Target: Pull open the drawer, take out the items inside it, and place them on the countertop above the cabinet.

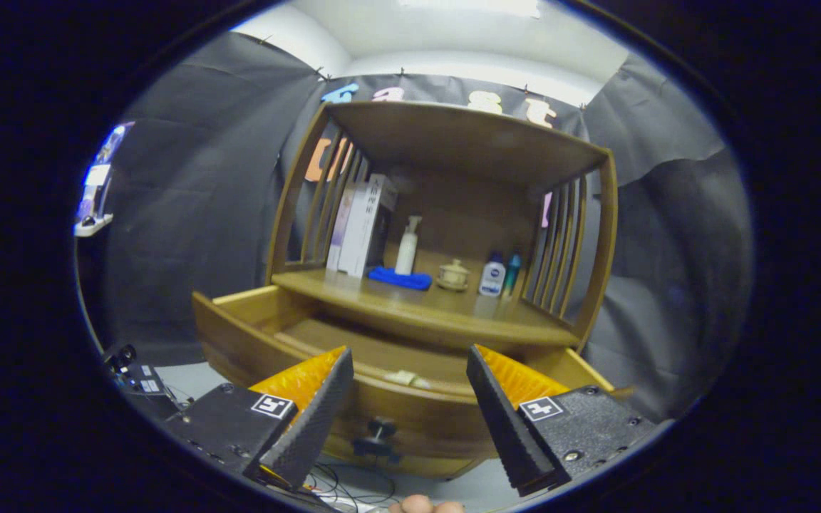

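A wooden cabinet stands ahead with its drawer (261, 335) pulled out toward me. A dark knob (380, 429) sits on the drawer front, between and just below my fingers. Inside the drawer, near its front wall, lies a small pale item (405, 377); its shape is hard to make out. The countertop (410, 306) above the drawer carries white boxes (360, 226), a white pump bottle (407, 246), a blue cloth (400, 278), a small lidded jar (453, 275), a blue-capped bottle (492, 276) and a teal tube (512, 271). My gripper (410, 370) is open, hovering over the drawer's front edge, holding nothing.
The cabinet has slatted sides (566, 242) and a wooden roof (467, 139) over the countertop. Dark equipment with cables (136, 377) sits on the floor beside the left finger. Fingertips of a hand (425, 506) show below the knob.
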The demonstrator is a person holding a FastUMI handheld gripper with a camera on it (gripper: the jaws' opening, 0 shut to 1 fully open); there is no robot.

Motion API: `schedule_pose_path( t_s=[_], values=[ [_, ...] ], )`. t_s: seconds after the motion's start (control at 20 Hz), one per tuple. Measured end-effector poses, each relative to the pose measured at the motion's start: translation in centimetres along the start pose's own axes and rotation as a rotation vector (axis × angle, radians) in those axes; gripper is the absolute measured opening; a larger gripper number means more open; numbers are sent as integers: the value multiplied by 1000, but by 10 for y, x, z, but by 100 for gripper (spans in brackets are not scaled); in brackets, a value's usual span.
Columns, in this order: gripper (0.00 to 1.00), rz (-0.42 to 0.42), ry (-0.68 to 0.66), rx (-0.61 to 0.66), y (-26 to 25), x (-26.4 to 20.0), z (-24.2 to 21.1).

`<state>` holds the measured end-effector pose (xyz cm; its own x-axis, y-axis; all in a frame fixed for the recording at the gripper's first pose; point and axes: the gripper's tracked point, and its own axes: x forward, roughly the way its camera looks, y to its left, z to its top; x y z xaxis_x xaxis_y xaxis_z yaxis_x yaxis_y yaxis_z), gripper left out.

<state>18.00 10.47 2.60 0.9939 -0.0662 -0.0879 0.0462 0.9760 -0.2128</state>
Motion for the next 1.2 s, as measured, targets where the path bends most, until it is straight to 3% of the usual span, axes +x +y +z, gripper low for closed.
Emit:
schedule_pose_path(
  t_s=[0.15, 0.35, 0.7, 1.05, 1.2],
  values=[
    [100, 38, 85, 16, -1, 30, 16],
    [100, 125, 398, 120, 12, 67, -3],
    [93, 108, 844, 252, 14, 93, -66],
    [90, 90, 971, 247, 18, 91, -105],
    [73, 93, 971, 235, 14, 94, -109]
  ],
)
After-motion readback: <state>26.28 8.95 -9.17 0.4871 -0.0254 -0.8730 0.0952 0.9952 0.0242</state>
